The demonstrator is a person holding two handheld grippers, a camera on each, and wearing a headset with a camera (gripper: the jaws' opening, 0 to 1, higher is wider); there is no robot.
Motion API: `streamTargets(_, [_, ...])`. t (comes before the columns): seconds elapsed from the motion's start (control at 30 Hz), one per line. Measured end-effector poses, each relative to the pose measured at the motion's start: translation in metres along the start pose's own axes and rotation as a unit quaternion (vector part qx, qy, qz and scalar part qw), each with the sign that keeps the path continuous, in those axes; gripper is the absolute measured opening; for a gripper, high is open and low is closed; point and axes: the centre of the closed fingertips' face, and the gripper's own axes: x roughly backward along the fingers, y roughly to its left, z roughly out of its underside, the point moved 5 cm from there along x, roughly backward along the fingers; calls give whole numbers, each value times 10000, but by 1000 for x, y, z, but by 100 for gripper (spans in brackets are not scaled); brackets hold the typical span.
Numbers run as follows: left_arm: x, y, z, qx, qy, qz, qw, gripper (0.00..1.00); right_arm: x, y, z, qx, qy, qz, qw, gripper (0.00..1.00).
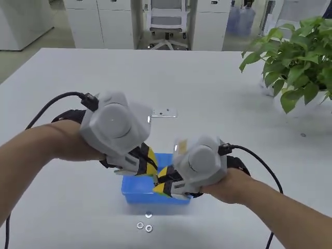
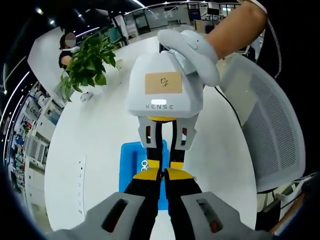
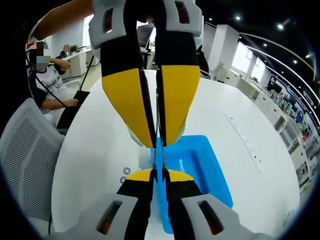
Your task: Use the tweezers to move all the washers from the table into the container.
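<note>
The blue container (image 1: pixel 136 188) sits on the white table near me, with both grippers over it, tips facing each other. My left gripper (image 1: pixel 150 167) and right gripper (image 1: pixel 162 182) meet tip to tip. In the right gripper view a thin metal strip, the tweezers (image 3: pixel 158 125), runs edge-on between the left gripper's yellow pads (image 3: pixel 127 100) down into my right gripper (image 3: pixel 159 176), which is shut on it. Three washers (image 1: pixel 146 223) lie on the table just in front of the container; two washers (image 3: pixel 124 175) show left of the container (image 3: pixel 200 160).
A flat metal plate (image 1: pixel 165 112) is set in the table behind the grippers. A potted plant (image 1: pixel 298 62) stands at the far right. Black cables trail from both grippers. An office chair (image 1: pixel 167 21) stands beyond the table's far edge.
</note>
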Motion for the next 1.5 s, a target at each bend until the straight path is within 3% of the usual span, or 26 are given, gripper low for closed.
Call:
streamTargets(0.57, [-7, -35, 15, 88, 77, 166, 9998, 7, -17, 36, 7, 14, 77, -259, 9996, 11])
streamTargets(0.97, [-17, -52, 27, 240, 115, 252, 9993, 7, -29, 51, 17, -41, 124, -385, 9992, 12])
streamTargets(1.5, [-28, -59, 36, 383, 163, 370, 9984, 7, -41, 61, 27, -175, 154, -555, 9982, 12])
